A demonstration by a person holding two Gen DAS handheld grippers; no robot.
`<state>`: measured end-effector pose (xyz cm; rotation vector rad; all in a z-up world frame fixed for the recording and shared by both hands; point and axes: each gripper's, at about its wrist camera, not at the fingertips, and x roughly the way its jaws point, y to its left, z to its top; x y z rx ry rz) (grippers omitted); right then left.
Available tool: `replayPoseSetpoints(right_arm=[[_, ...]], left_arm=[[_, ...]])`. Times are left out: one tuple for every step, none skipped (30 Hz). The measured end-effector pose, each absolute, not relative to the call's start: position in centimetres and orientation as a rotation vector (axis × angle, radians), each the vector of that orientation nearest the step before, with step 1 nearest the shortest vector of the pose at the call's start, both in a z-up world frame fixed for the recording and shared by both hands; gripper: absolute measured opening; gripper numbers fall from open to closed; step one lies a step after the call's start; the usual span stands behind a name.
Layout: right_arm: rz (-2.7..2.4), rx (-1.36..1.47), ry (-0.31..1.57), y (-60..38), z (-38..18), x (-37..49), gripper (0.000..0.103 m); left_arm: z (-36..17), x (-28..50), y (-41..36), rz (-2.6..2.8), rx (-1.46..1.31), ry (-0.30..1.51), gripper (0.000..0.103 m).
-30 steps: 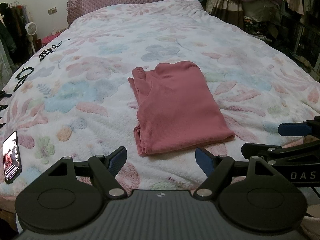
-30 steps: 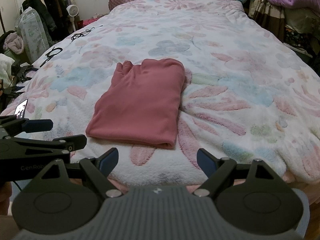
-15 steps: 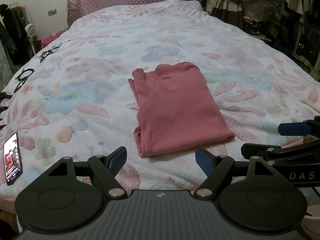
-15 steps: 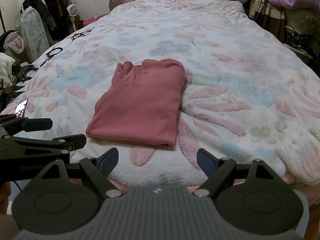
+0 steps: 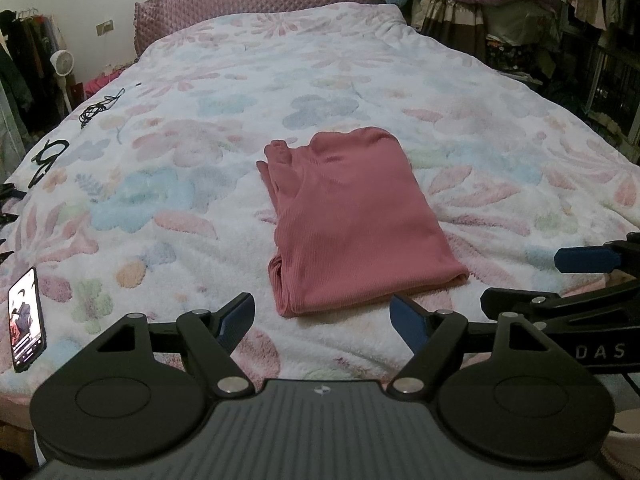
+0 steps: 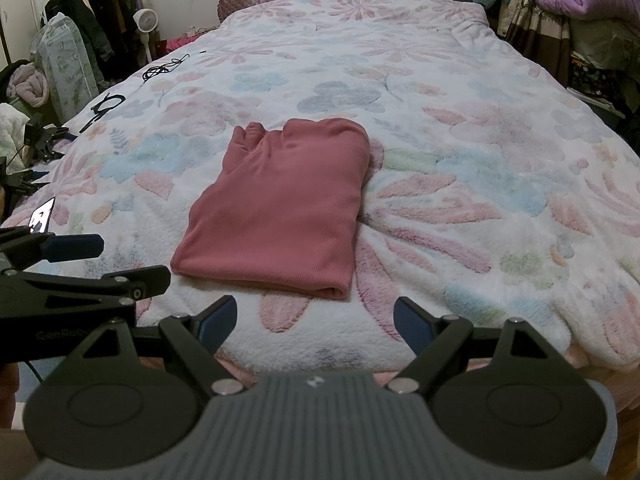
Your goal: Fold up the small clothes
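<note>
Right, your left gripper (image 5: 322,314) hangs with its jaws spread wide and nothing between them, low at the near edge of the bed, and your right gripper (image 6: 314,316) does the same just beside it. Ahead of both, the pink ribbed top (image 5: 354,220) lies folded into a rectangle on the floral fleece blanket (image 5: 200,184), near edge close to you. Pinch only the top layer and I'd expect the stacked layers to slide apart; the fluffy blanket could also come up in the bite. Count: two grippers, one garment, one lit phone (image 5: 26,320) at the left edge, two black cables (image 5: 102,107) farther up.
</note>
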<state>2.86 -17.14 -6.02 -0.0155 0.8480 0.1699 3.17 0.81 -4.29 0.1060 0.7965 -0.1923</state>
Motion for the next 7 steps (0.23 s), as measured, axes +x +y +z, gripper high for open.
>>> replayPoseSetpoints(right_arm=[[0.170,-0.016,0.848,-17.14,-6.02,2.86,0.082],[0.170,-0.015,0.848,-17.15,-6.02,2.87,0.082],[0.170,-0.016,0.848,-17.15,-6.02,2.86,0.082],[0.170,-0.015,0.848,-17.17,-6.03,2.87,0.082],[0.170,-0.015,0.848,-17.15,-6.02,2.87,0.082],[0.170,-0.015,0.848,-17.15,-6.02,2.87,0.082],[0.170,-0.016,0.848,-17.16,-6.02,2.87,0.082]], left_arm=[[-4.29,3.09,0.86,-0.193,0.105,0.797,0.090],[-4.27,3.09,0.90,-0.194,0.102,0.796,0.090],[-4.29,3.10,0.89,-0.193,0.104,0.795,0.090],[-4.31,3.07,0.91,-0.191,0.102,0.794,0.090],[-4.32,3.06,0.92,-0.189,0.100,0.793,0.090],[-4.39,2.99,0.93,-0.188,0.097,0.792,0.090],[-4.38,3.00,0.92,-0.188,0.095,0.792,0.090]])
